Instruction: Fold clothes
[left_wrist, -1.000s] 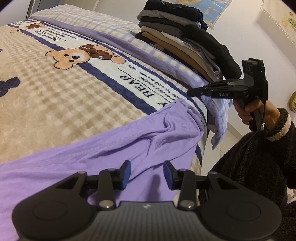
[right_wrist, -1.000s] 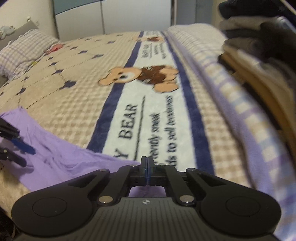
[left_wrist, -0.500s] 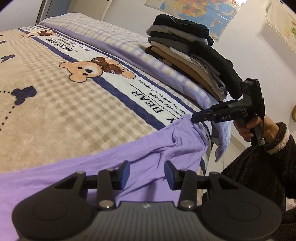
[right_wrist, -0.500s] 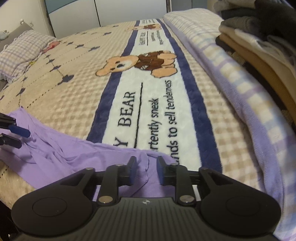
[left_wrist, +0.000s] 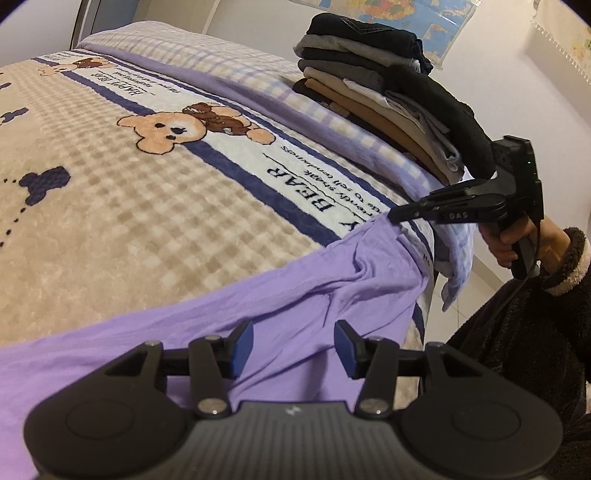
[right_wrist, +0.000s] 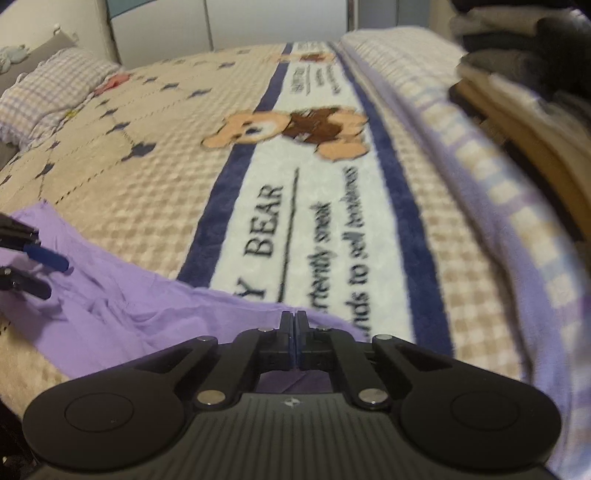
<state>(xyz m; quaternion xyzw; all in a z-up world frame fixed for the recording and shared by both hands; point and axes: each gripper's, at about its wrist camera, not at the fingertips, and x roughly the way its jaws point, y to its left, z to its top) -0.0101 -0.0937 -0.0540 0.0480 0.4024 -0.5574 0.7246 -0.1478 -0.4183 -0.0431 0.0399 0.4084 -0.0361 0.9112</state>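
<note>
A purple garment (left_wrist: 295, 280) lies wrinkled along the near edge of the bed, on a teddy-bear blanket (left_wrist: 129, 192). My left gripper (left_wrist: 293, 347) hovers open just above the cloth, with nothing between its blue pads. In the right wrist view it shows at the far left (right_wrist: 57, 278), also open, over the purple garment (right_wrist: 155, 306). My right gripper (right_wrist: 294, 323) is shut, and the garment's edge lies at its tips. From the left wrist view the right gripper (left_wrist: 393, 215) pinches the garment's far corner at the bed's edge.
A tall stack of folded clothes (left_wrist: 369, 85) sits on the checked purple quilt (left_wrist: 325, 122) at the bed's right side. A person's hand (left_wrist: 509, 240) and dark fleece sleeve (left_wrist: 517, 332) are beside the bed. A checked pillow (right_wrist: 48, 92) lies far left.
My right gripper was shut a second ago, opened over the garment's corner half a second ago, and has shut on it. My left gripper stays open over the cloth.
</note>
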